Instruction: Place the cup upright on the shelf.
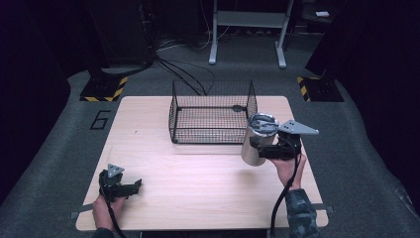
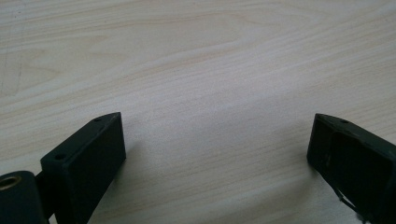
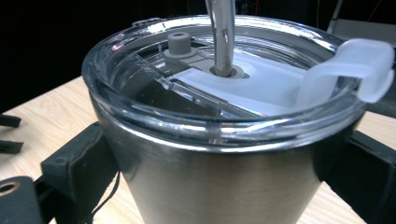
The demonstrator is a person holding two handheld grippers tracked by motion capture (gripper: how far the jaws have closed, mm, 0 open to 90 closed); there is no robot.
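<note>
At the near left of the wooden counter [image 1: 198,188], the left gripper [image 1: 130,187] rests low over bare wood with its jaws spread wide and nothing between them. Toward the middle back stands a black wire basket [image 1: 213,116]. Just right of the basket's front corner, the right gripper [image 1: 257,147] has its jaws clamped on a steel tumbler [image 1: 256,144], upright, with a clear lid [image 3: 224,93] and straw [image 3: 222,32].

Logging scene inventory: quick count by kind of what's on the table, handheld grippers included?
Black wire mesh basket: 1
Stainless steel tumbler with clear plastic lid: 1, clamped in the right gripper
Handheld black grippers: 2, the left gripper with fingers open on the light wooden table
Total: 4
</note>
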